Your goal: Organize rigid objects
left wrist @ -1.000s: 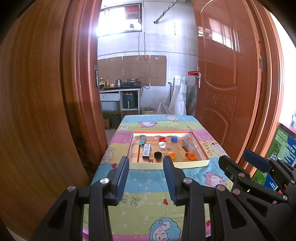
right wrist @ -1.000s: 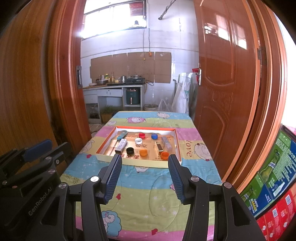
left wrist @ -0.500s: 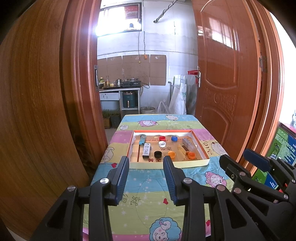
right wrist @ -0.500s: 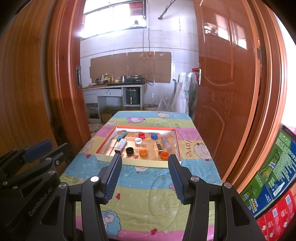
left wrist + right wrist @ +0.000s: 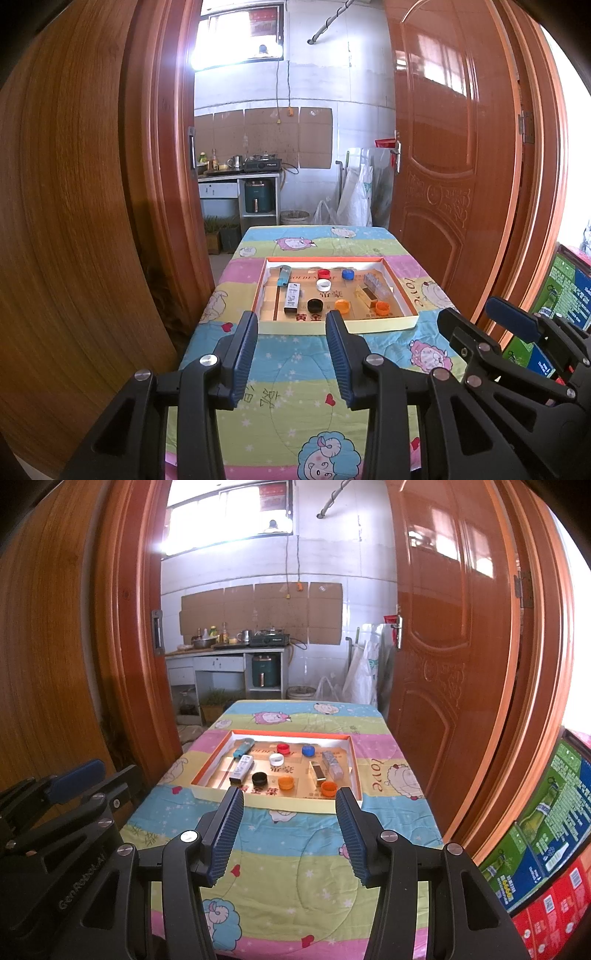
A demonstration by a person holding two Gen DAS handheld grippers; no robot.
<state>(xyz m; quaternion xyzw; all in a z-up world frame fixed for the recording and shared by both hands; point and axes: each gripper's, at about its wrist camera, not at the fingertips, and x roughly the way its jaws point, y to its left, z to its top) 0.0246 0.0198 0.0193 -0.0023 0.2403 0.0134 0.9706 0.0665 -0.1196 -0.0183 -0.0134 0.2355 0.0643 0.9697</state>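
Hovering hand-held grippers (image 5: pixel 291 325) (image 5: pixel 289 801), tray (image 5: pixel 334 325) ahead

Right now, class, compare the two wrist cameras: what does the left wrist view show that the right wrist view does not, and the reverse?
Only the left wrist view shows the right gripper from outside, at its right edge, and the left gripper from behind, fingers apart. Only the right wrist view shows the red cartons low on the right and the left gripper from outside. Both show the quilted table, the shallow box holding six bottle caps, the white remote and the kitchen counter beyond the door.
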